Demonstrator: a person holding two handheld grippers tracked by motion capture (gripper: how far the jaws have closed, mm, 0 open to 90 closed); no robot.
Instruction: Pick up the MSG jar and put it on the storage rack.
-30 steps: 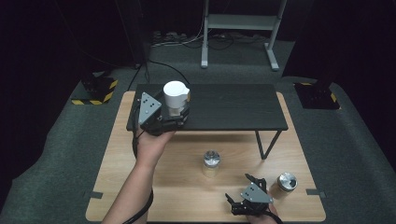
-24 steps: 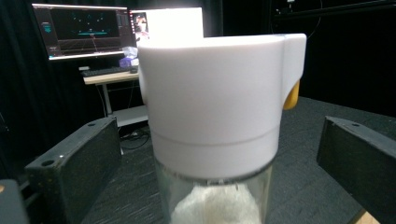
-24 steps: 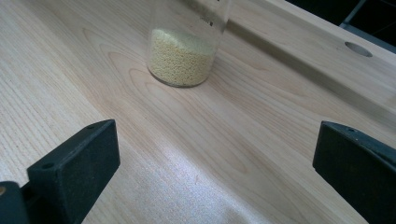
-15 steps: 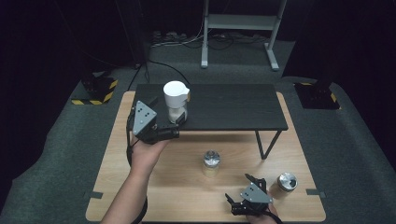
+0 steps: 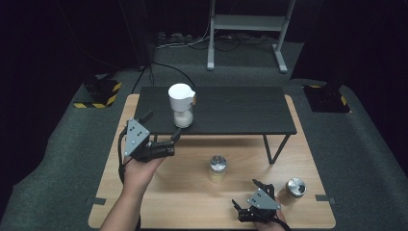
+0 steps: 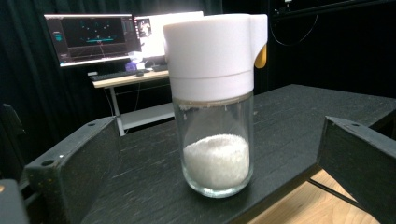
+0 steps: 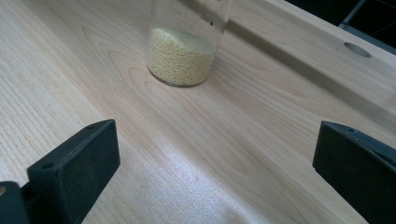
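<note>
Standing upright on the black shelf near its front edge: glass jar with white lid, white granules inside, untouched. Left gripper just in front of it, jaws wide apart, empty. Right gripper low over the wooden table, jaws apart, facing the jar of yellow grains.

Non-task items: light wood counter carrying a low black shelf. One glass jar of yellow grains mid-counter, upright; a second metal-lidded jar near the right edge. Yellow-black striped bases on grey floor. Monitors lit on a desk behind.
</note>
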